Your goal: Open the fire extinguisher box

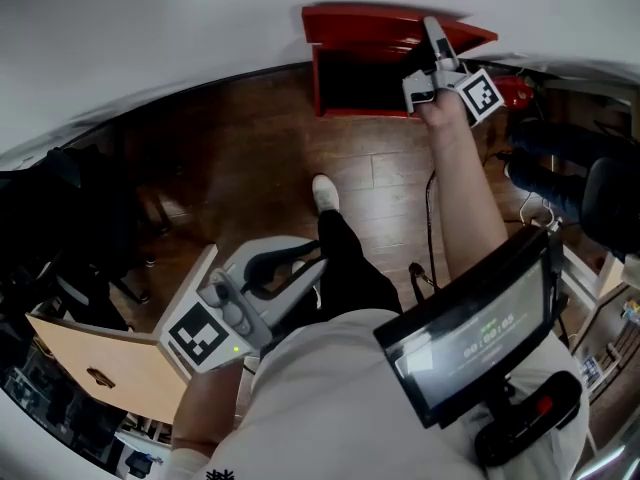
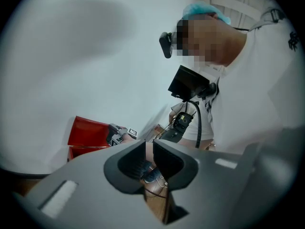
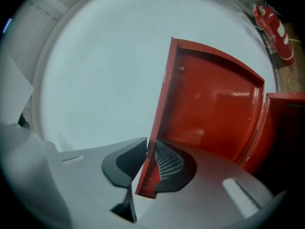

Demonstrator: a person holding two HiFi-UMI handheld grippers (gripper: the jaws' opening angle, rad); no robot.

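At the left, the left gripper (image 2: 148,149) is hanging low beside the person's body, well apart from the fire extinguisher box (image 1: 318,78); its jaws are resting almost together with only a thin slit between them, and nothing is sitting in that slit. Farther along, the box is standing on the wooden floor (image 1: 250,148) against the white wall (image 1: 150,28), with its dark inside showing. The red door (image 3: 214,104) is standing swung out from the box, and its free edge is running straight between the jaws of the right gripper (image 3: 148,159), which are pinching it from both sides. The right arm (image 1: 465,188) is reaching straight forward to the box's top right corner. A red fire extinguisher (image 1: 515,90) is lying just right of the box.
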